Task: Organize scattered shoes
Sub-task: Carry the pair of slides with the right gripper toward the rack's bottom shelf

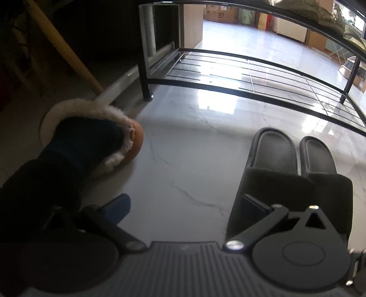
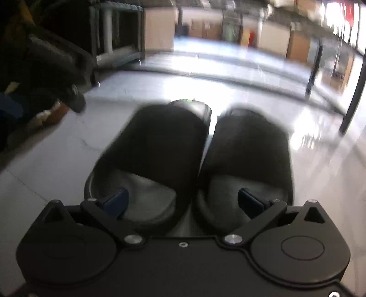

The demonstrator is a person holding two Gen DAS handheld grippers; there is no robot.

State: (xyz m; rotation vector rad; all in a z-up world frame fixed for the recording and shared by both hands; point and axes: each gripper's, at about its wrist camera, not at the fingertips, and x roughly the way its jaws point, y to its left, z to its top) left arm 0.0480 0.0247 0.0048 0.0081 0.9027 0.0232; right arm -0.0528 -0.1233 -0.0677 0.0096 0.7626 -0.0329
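Two black slide slippers [image 2: 189,160] lie side by side on the pale marble floor. My right gripper [image 2: 183,202] is open just above their heel ends, one finger over each slipper. In the left wrist view the same pair [image 1: 292,169] lies at the right, in front of a black metal shoe rack [image 1: 251,75]. My left gripper [image 1: 185,205] is open and empty above bare floor, its right finger beside the nearer slipper. A brown slipper with white fleece lining [image 1: 96,137] lies at the left, partly hidden by a dark object.
The rack's low wire shelf [image 1: 217,73] stands empty, and an upper shelf holds a beige shoe [image 1: 320,11]. A wooden leg [image 1: 64,45] slants at the far left. Boxes [image 1: 219,11] and furniture line the far wall. The left gripper's body [image 2: 57,75] shows at the left.
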